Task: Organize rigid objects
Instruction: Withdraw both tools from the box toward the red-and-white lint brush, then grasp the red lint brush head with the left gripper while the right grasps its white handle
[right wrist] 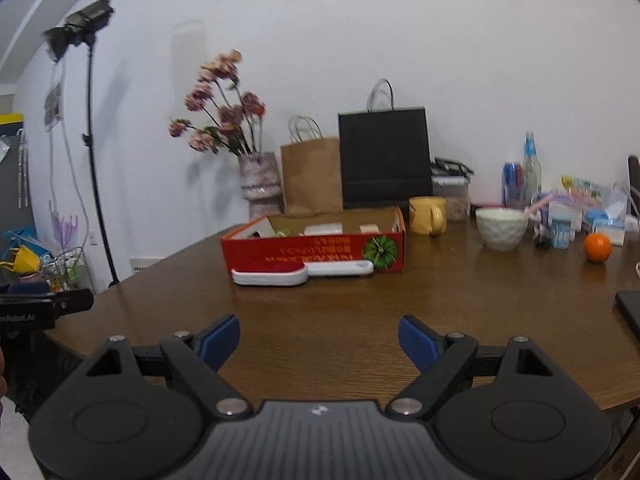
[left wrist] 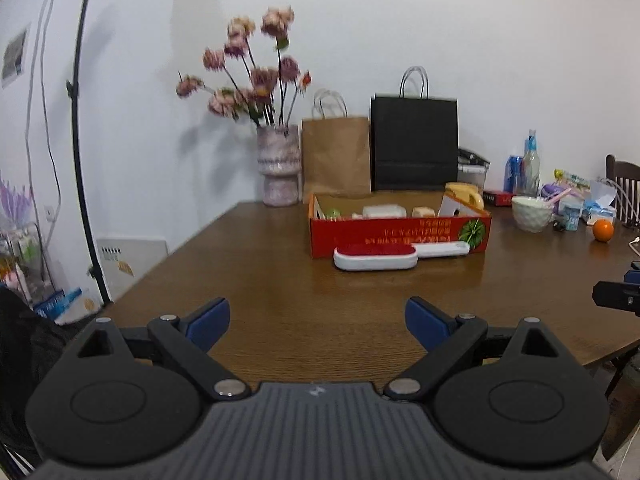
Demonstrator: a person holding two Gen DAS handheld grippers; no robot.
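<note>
At the far left a black light stand rises beside the white wall, off the brown wooden table. Next along the back edge stands a mottled pink-and-white ceramic vase of dusty pink flowers, then a brown paper bag touching a taller black paper bag — both upright against the wall.

In front of the bags lies the shallow red cardboard box with a watermelon print on its front wall. Inside it are a few pale blocky items and something small and green; they are too blurred to name. Just in front of the box, touching or nearly touching its wall, lies the white lint brush with a red pad, handle pointing right.

A yellow mug stands just right of the box, then a pale textured bowl, and behind them a cluster of bottles and small packets. An orange fruit sits alone near the right edge.

Nothing lies between the grippers and the brush — only bare tabletop. The left gripper and the right gripper both hover with blue-padded fingers spread wide, holding nothing.
</note>
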